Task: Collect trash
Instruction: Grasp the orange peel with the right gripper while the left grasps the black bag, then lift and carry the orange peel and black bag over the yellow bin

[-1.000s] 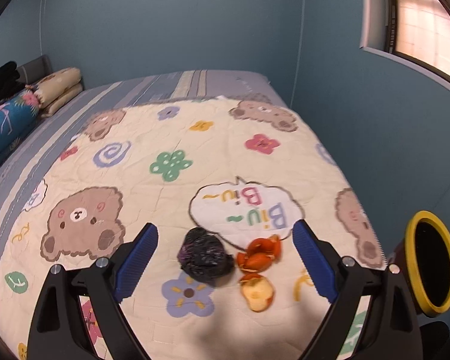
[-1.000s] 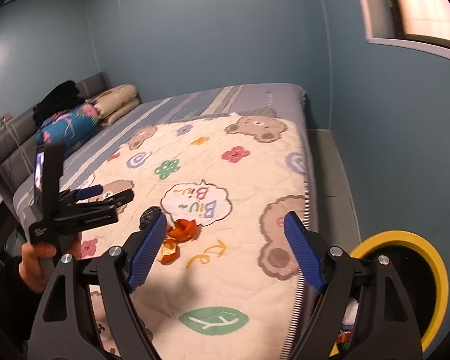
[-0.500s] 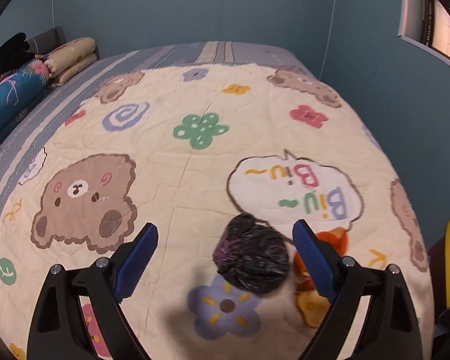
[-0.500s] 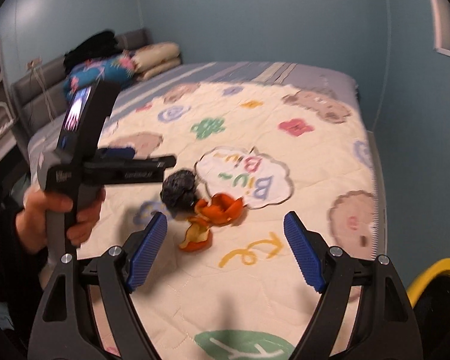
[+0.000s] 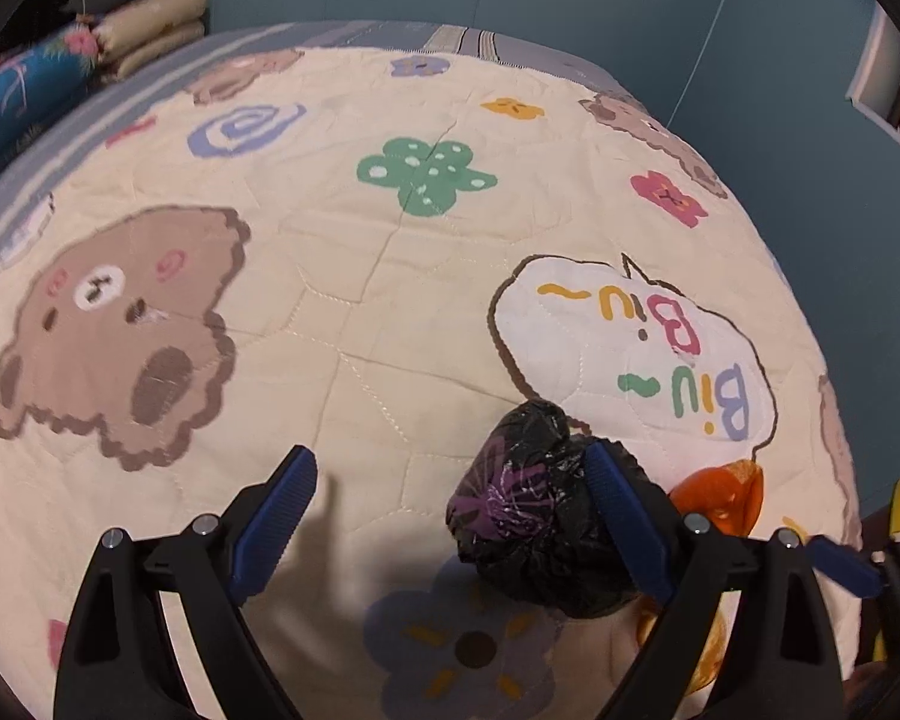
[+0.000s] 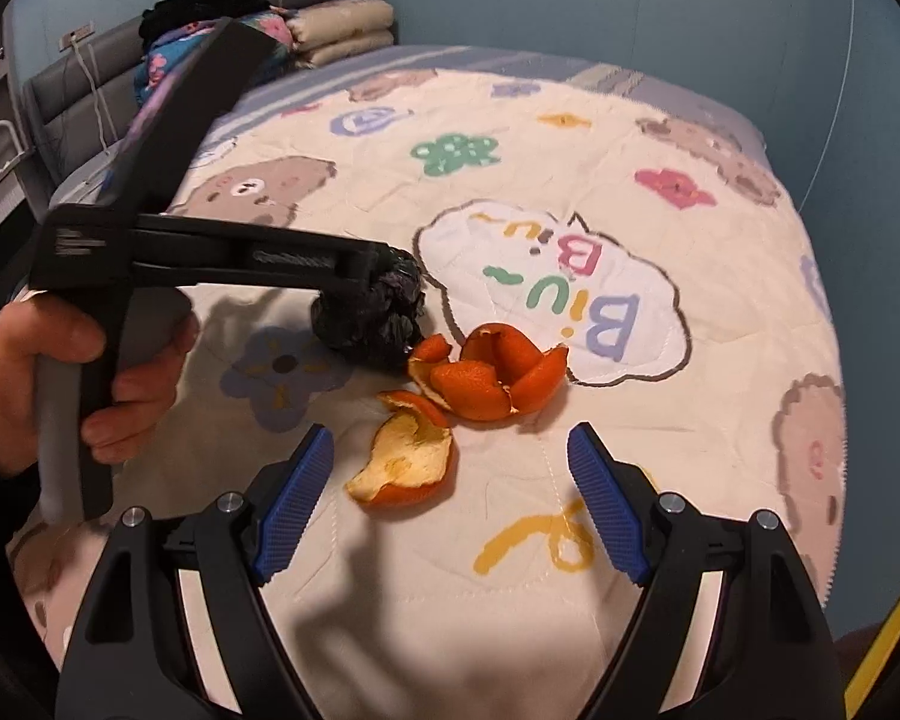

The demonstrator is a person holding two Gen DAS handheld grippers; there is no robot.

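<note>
A: Trash on the quilt [image 6: 570, 588]: a crumpled black bag [image 5: 534, 516], and just beside it orange peel [image 6: 492, 372] with a second peel piece [image 6: 408, 456] a little nearer the right gripper.

B: Left gripper [image 5: 450, 516] is over the bag, jaws wide apart. The bag sits between them, hard by the right-hand finger; whether that pad touches it, I cannot tell. The other finger is well clear.

A: Right gripper [image 6: 450, 498] hangs above the peel, jaws spread wide too, nothing between the pads. Both peel pieces lie on the quilt ahead of its tips.

B: From the right-wrist view, a hand [image 6: 60, 384] clasps the left gripper's handle, its nose at the bag.

A: Yellow bin rim [image 6: 894, 648] shows at the bed's edge.
</note>
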